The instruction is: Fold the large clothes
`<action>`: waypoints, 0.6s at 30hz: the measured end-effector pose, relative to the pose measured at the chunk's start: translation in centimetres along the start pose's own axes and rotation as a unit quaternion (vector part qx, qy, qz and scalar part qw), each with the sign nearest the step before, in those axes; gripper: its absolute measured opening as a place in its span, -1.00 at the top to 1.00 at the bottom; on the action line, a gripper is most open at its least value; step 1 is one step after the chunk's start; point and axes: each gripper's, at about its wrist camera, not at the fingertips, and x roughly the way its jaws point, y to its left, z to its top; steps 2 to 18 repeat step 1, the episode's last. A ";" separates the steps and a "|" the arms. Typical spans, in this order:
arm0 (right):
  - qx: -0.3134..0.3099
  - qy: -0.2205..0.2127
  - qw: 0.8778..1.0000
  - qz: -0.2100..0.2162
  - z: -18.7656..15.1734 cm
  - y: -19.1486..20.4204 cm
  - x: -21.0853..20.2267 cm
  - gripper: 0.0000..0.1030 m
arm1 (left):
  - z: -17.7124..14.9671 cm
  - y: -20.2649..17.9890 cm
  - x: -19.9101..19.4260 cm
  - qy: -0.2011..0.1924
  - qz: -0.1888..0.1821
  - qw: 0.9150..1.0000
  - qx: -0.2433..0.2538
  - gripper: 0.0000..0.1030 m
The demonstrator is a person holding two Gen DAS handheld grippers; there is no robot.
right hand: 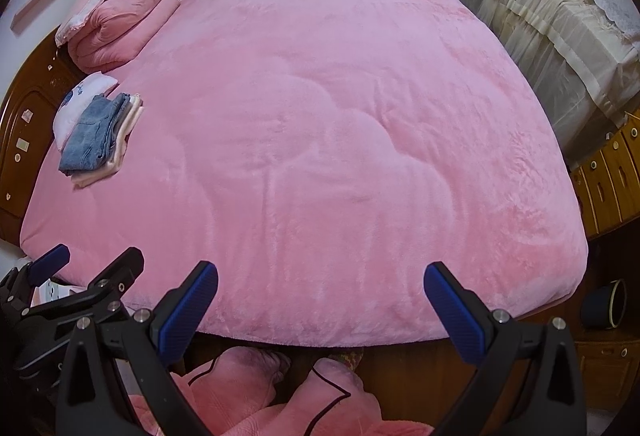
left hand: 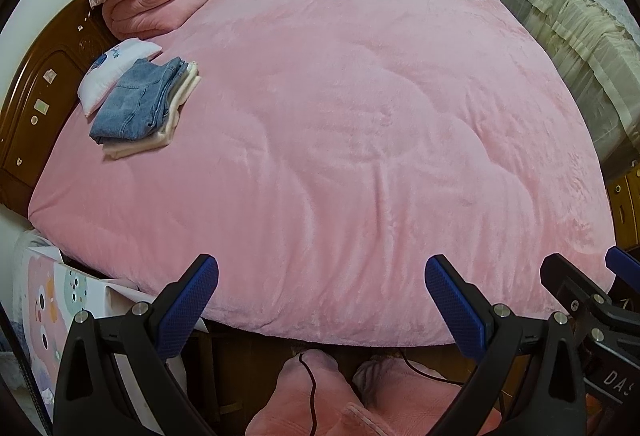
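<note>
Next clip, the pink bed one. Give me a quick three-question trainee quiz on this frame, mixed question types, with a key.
1. True or false: the left tongs are shut on a garment.
2. What lies on top of the folded stack near the headboard? A) jeans B) a towel C) a sock
3. Fill in: the pink blanket lies ____ across the bed.

Key: 1. False; both the left tongs and the right tongs are open and empty. 2. A. 3. Spread flat.

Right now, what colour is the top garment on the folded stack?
Blue denim: the folded jeans top the stack, clearest in the left wrist view.
</note>
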 end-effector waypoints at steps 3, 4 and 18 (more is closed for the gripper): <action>0.002 0.001 1.000 0.000 0.1 -0.1 0.1 -1.00 | 0.2 -0.1 0.0 -0.001 0.001 1.000 0.002 -0.98; 0.002 0.001 1.000 0.000 0.1 -0.1 0.1 -1.00 | 0.2 -0.1 0.0 -0.001 0.001 1.000 0.002 -0.98; 0.002 0.001 1.000 0.000 0.1 -0.1 0.1 -1.00 | 0.2 -0.1 0.0 -0.001 0.001 1.000 0.002 -0.98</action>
